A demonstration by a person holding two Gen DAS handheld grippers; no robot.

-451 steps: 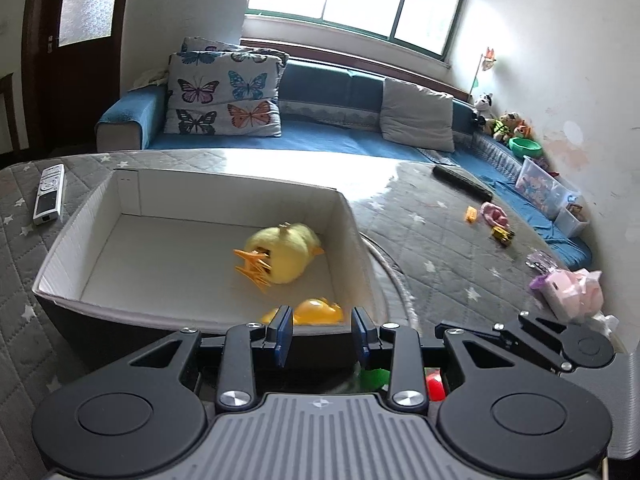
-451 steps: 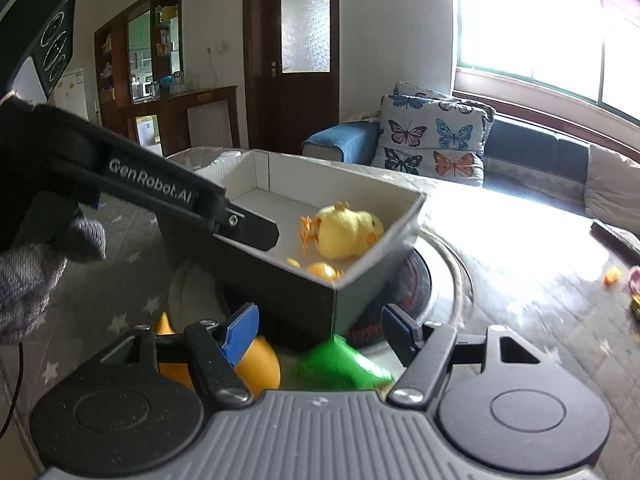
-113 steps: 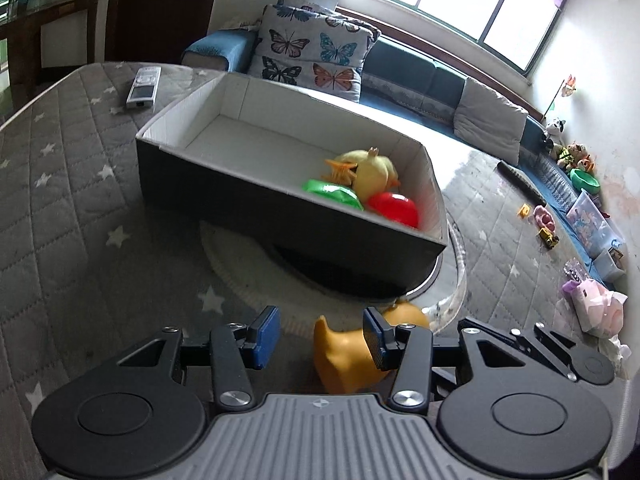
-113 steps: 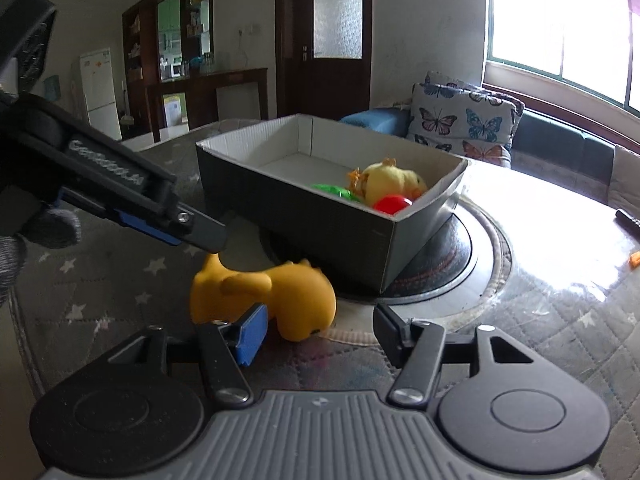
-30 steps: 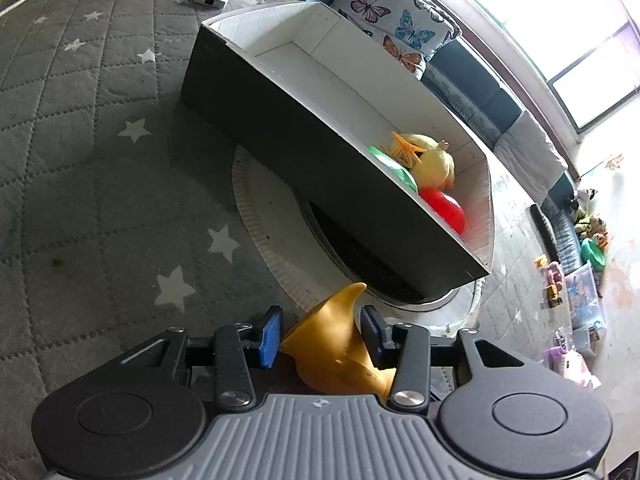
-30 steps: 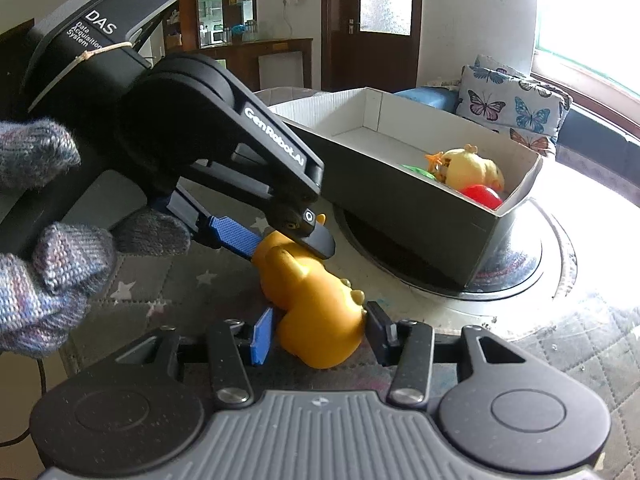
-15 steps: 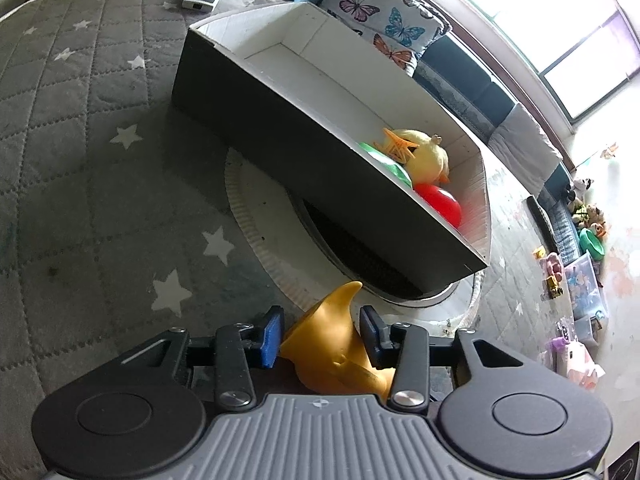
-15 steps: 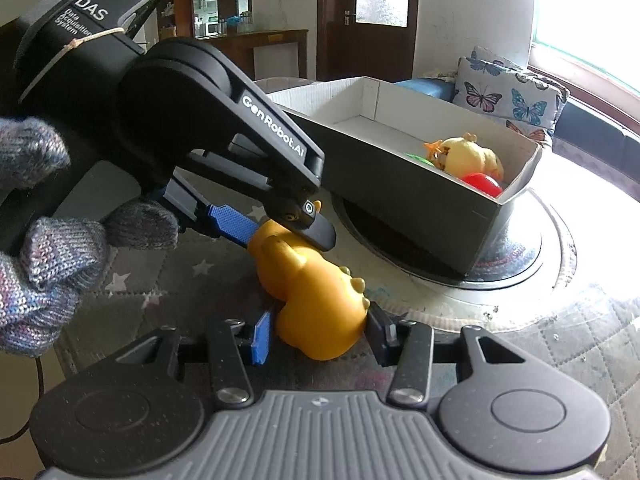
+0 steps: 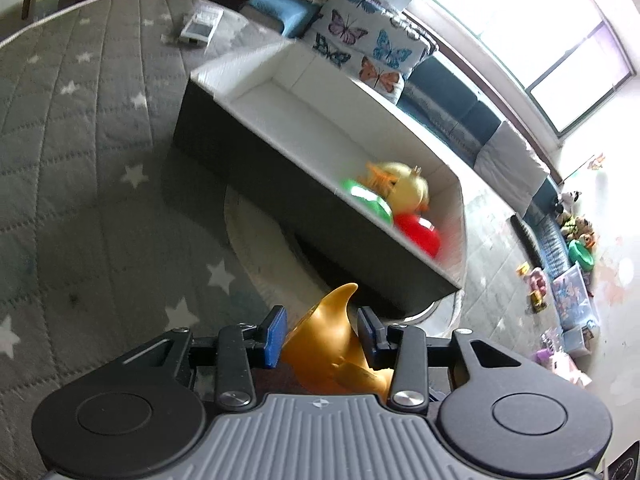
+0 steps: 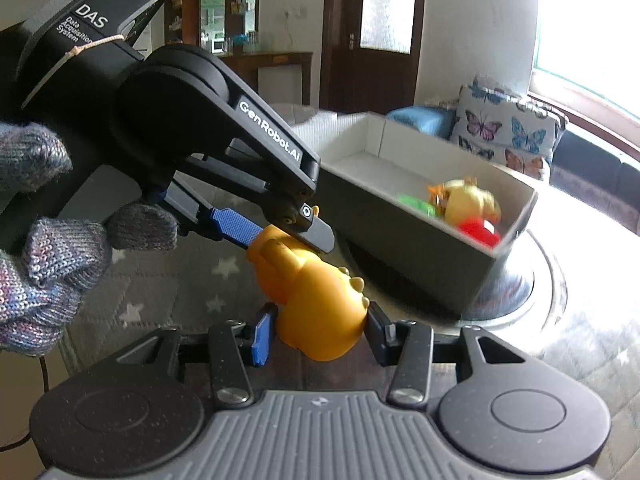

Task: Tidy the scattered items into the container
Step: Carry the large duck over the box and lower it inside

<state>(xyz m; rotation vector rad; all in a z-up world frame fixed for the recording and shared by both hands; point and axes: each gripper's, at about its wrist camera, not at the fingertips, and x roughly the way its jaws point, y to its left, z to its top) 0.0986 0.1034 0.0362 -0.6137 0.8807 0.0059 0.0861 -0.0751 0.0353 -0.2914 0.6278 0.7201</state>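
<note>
An orange rubber dinosaur toy (image 10: pixel 316 296) is held between both grippers above the grey starred mat. My left gripper (image 9: pixel 322 334) is shut on its tail end (image 9: pixel 334 336); it also shows in the right wrist view (image 10: pixel 280 232). My right gripper (image 10: pixel 318 334) is shut on the toy's body. The grey cardboard box (image 9: pixel 256 168) with white inside stands just beyond, holding a yellow plush duck (image 9: pixel 400 188), a green toy (image 9: pixel 366 198) and a red ball (image 9: pixel 418 234). The box also shows in the right wrist view (image 10: pixel 404 236).
The box sits on a round glass turntable (image 9: pixel 260 240). A remote (image 9: pixel 200 28) lies on the far mat. Small toys (image 9: pixel 536 284) and a clear bin (image 9: pixel 572 296) lie at the right edge. A sofa with butterfly cushions (image 9: pixel 360 40) is behind.
Both grippers have lifted the orange dinosaur a little and carried it nearer the box. The views tilted and blurred with the motion.
</note>
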